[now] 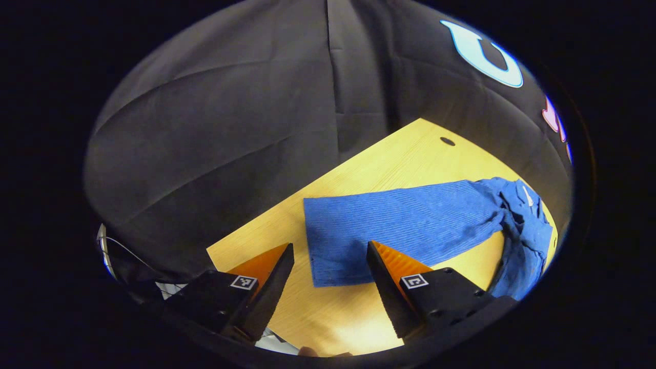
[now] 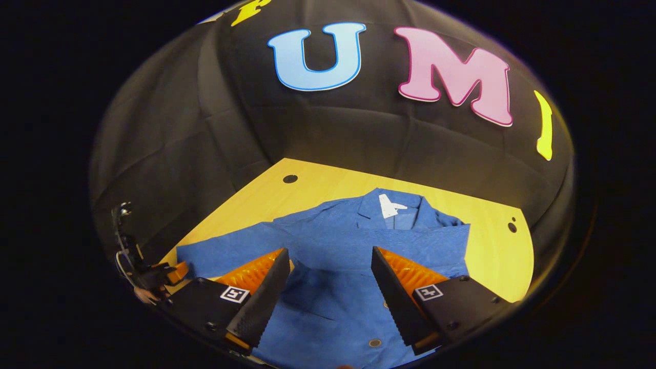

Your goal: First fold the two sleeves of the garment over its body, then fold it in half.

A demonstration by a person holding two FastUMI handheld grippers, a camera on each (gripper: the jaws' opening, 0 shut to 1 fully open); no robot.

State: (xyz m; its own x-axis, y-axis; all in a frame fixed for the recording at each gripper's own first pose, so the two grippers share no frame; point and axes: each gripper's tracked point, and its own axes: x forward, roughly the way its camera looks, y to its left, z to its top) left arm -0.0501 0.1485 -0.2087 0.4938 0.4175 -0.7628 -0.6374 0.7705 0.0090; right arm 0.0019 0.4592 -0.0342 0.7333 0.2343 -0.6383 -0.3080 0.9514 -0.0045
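We worked at a pale wooden table [image 2: 492, 241] set into a booth walled with black cloth [image 1: 230, 128], with small round holes in the tabletop near its far corners. Nearest to us in the left gripper view, the left gripper [image 1: 330, 256] hung just above the table with its fingers apart and nothing between them, poised over the cuff end of the outstretched sleeve [image 1: 389, 225], which lay flat on the wood and ran away toward the bunched shoulder. In the right gripper view, the right gripper [image 2: 330, 261] likewise stood open and empty, hovering over the front of the blue jacket [image 2: 338, 307], whose buttons showed close below it. Beyond its fingers, the other sleeve [image 2: 410, 246] appeared to lie already across the chest as a band of cloth, though we could not be certain of that. Farther still sat the collar [image 2: 394, 205] with a white tag, near the back edge of the table. At the left edge of that view, well apart, we could make out the left gripper and the hand holding it beside the cuff. We judged the step in hand to be the second sleeve fold: the next move called for the left gripper to drop onto the cuff, pinch it, and carry it over the body without dragging the jacket askew.
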